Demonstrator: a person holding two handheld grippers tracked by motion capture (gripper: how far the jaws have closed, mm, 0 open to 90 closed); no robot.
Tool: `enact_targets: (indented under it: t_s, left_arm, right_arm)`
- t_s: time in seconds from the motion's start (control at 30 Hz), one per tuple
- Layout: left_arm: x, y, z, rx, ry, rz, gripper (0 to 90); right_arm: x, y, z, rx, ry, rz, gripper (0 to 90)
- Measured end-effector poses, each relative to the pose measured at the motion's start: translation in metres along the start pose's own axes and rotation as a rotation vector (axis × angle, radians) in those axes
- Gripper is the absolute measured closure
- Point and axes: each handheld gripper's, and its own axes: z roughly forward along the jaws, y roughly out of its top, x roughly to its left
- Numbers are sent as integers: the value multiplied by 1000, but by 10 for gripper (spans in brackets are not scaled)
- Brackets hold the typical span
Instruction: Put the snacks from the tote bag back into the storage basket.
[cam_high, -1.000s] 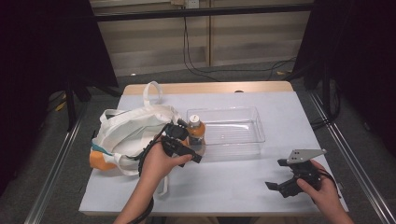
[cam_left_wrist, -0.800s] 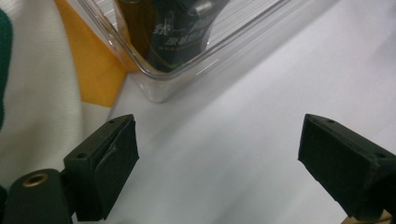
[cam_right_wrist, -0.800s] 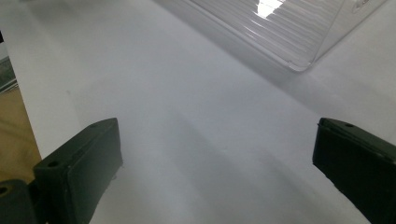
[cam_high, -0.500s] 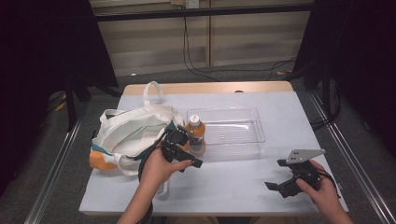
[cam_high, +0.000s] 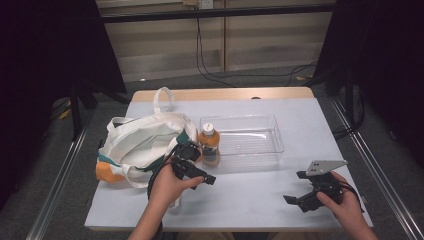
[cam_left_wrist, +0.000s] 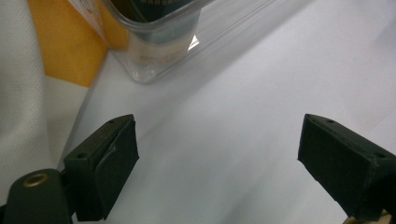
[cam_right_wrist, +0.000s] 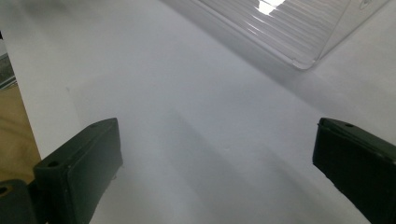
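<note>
An orange-capped drink bottle (cam_high: 209, 141) stands upright in the left end of a clear plastic tray (cam_high: 260, 150) at mid-table. My left gripper (cam_high: 201, 167) sits just in front of the tray's near left corner, open and empty. In the left gripper view its jaws (cam_left_wrist: 217, 158) stand wide apart over bare tabletop, with the bottle (cam_left_wrist: 154, 28) seen through the tray wall ahead. My right gripper (cam_high: 296, 187) hovers near the front right of the table, open and empty. In its own view the right gripper (cam_right_wrist: 217, 163) faces the tray's corner (cam_right_wrist: 289, 37).
A white tote bag (cam_high: 142, 142) with teal and orange trim lies left of the tray, close beside my left hand. The white table cover (cam_high: 250, 200) ends near the front, and the wooden table edge (cam_right_wrist: 14, 126) shows beside the right gripper.
My left gripper has drawn back a little from the bottle toward the near edge. The bottle stays standing in the tray. The right gripper has held still.
</note>
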Motion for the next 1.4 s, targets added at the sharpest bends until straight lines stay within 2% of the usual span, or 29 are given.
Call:
enact_targets:
  t_s: [0.07,0.27,0.3,0.33,0.5,0.6,0.63,0.67,0.73,0.8,0.83,1.03,1.17,1.2,1.4]
  left_arm:
    - [1,-1,0,8,-1,13,119]
    - [0,-4,2,1,-2,8,118]
    - [1,-5,1,18,-4,29,119]
    - [1,-5,2,9,-5,16,118]
    - [1,-9,3,6,-7,16,118]
    - [3,-10,3,13,-13,41,117]
    - [2,-10,3,0,-16,30,117]
    - [3,-10,3,4,-15,43,117]
    - [1,-10,2,-15,-14,17,118]
    - [3,-10,0,-6,-16,42,118]
    - [3,-11,1,-17,-22,30,118]
    - [1,-11,0,-33,-12,51,118]
    - [-2,-12,-1,-68,-8,57,116]
    - [-2,-12,-3,-70,-3,76,117]
    - [-3,-10,-10,-196,6,94,117]
  right_arm:
    - [0,0,0,0,4,-2,10]
    - [0,0,1,6,-2,-5,10]
    - [0,0,1,5,-2,-4,10]
    - [1,0,1,5,-1,-4,10]
    - [1,0,2,6,0,-3,10]
    - [1,0,2,6,4,-6,10]
    - [1,0,2,8,4,-4,10]
    - [1,0,2,7,1,-7,10]
    - [1,0,2,6,2,-5,10]
    - [1,0,2,3,0,-8,10]
    - [1,0,2,4,0,-8,10]
    - [2,-1,4,10,6,-10,10]
    - [2,-1,4,11,7,-12,10]
    - [2,-1,4,10,9,-11,10]
    - [2,-1,4,8,3,-12,10]
